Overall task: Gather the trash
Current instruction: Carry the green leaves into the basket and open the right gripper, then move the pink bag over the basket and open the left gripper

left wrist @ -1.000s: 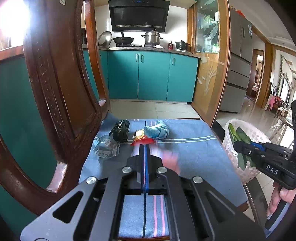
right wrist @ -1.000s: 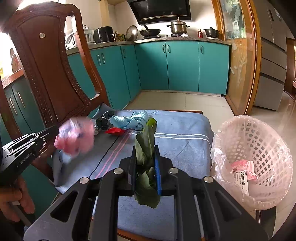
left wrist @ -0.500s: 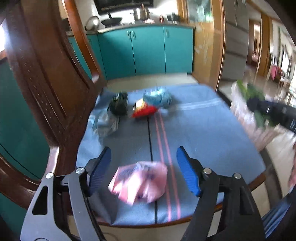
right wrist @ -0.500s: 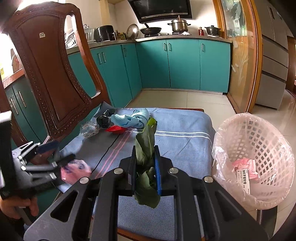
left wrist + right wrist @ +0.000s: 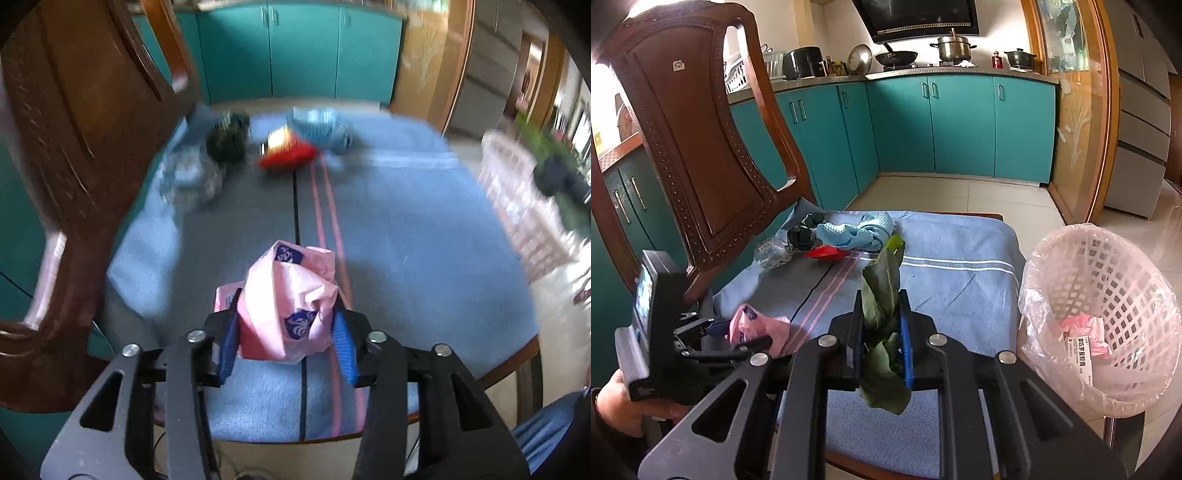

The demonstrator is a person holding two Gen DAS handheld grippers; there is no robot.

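Beside the basket [image 5: 1108,317], the right gripper [image 5: 881,328] clamps a leaf [image 5: 881,295], while the left gripper [image 5: 286,332], jaws just closing around the pink wrapper [image 5: 291,306] near the table's front edge, might pinch only loose film and drop it.

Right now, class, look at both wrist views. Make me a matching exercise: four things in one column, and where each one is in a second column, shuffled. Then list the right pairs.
Things
1. green leaf
2. pink wrapper
3. red wrapper
4. medicine leaflet

Places
A. inside the white basket
B. clamped in the right tongs
C. between the left tongs
D. far end of the blue cloth, beside the crumpled blue rag

Pairs: 1-B, 2-C, 3-D, 4-A
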